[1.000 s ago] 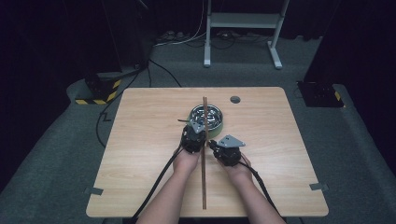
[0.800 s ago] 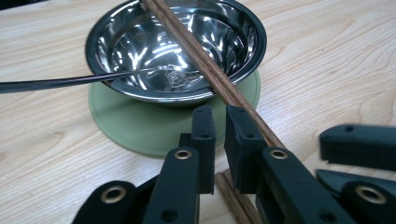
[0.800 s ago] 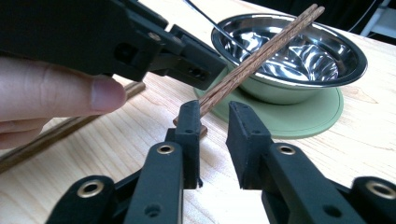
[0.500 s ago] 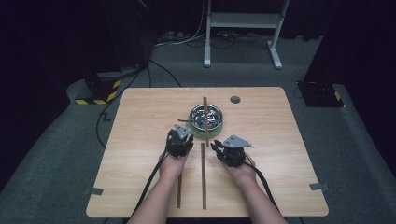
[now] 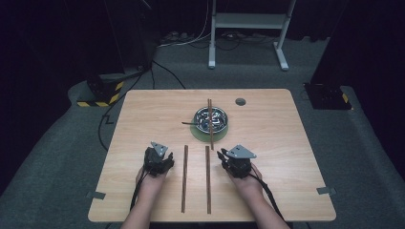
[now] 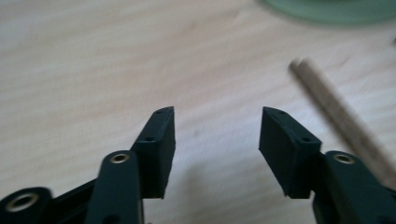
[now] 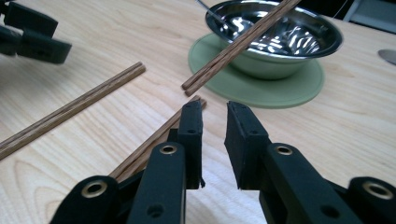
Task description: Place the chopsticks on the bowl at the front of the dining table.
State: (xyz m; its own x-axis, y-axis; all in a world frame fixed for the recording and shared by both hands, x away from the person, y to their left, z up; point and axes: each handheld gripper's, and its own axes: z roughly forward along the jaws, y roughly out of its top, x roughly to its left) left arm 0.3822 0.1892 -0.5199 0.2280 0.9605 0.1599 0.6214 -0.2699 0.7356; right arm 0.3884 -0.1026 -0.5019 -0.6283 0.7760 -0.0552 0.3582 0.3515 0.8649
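Observation:
Two wooden chopsticks lie side by side on the table, the left one (image 5: 184, 179) (image 7: 70, 109) and the right one (image 5: 207, 179) (image 7: 154, 140). Another pair (image 5: 210, 124) (image 7: 233, 49) rests across a steel bowl (image 5: 217, 119) (image 7: 280, 37) on a green mat (image 5: 198, 134) (image 7: 261, 88). My left gripper (image 5: 165, 161) (image 6: 217, 135) sits just left of the left chopstick (image 6: 341, 121); its jaws have just been opening and nothing is between them. My right gripper (image 5: 221, 155) (image 7: 214, 140) stands just right of the right chopstick, jaws a narrow gap apart, empty.
A thin metal handle (image 5: 187, 123) sticks out of the bowl to the left. A small round grey disc (image 5: 240, 101) lies at the table's far right. Bare wood (image 5: 286, 143) spreads on both sides. The left gripper (image 7: 28, 32) appears far off in the right gripper view.
The left gripper has moved left and toward the person, away from the bowl. It let go of a chopstick, which now lies left of the other. Its jaws went from shut to open.

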